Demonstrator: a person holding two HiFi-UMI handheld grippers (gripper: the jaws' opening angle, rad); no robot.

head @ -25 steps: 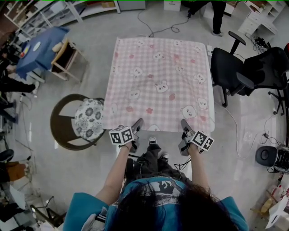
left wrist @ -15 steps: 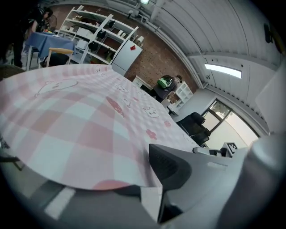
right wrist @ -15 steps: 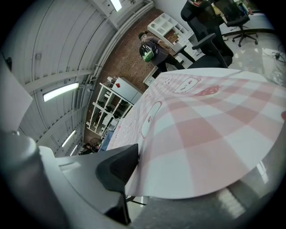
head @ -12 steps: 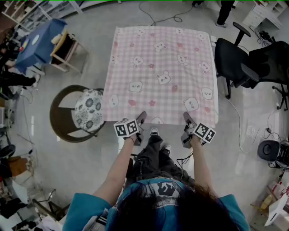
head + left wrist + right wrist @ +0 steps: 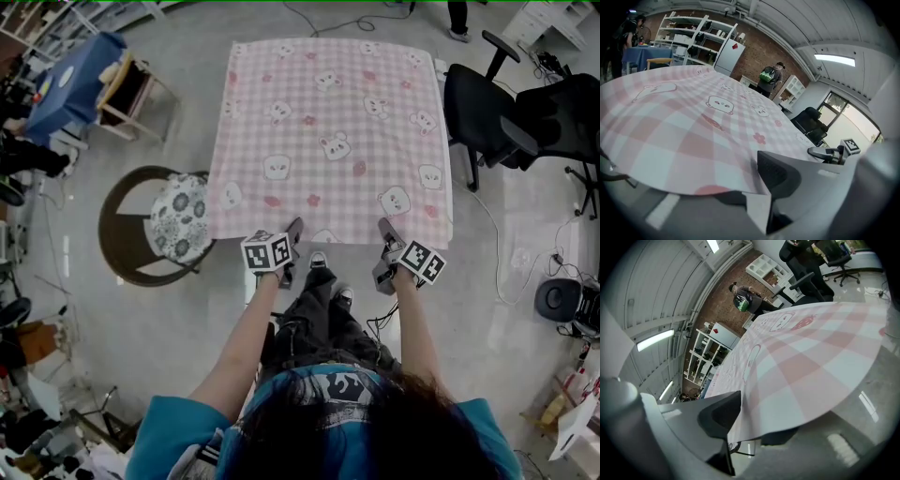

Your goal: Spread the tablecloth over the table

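Observation:
The pink checked tablecloth (image 5: 333, 141) with bear prints lies flat over the whole table, and its near hem hangs over the front edge. My left gripper (image 5: 292, 228) is at that hem, left of the middle. In the left gripper view its jaws (image 5: 757, 187) are shut on the tablecloth (image 5: 693, 136), one jaw above and one under the edge. My right gripper (image 5: 384, 228) is at the hem further right. Its jaws (image 5: 750, 427) are opening, with the edge of the tablecloth (image 5: 811, 357) still between them. The table itself is hidden under the cloth.
Two black office chairs (image 5: 487, 103) stand close to the table's right side. A round chair with a flowered cushion (image 5: 183, 230) is at the left, and a blue-covered table (image 5: 70, 80) is further left. Cables run over the floor. A person (image 5: 768, 77) stands far off.
Both grippers have come down with the near hem. The cloth's wrinkles have flattened out and it now lies smooth on the table.

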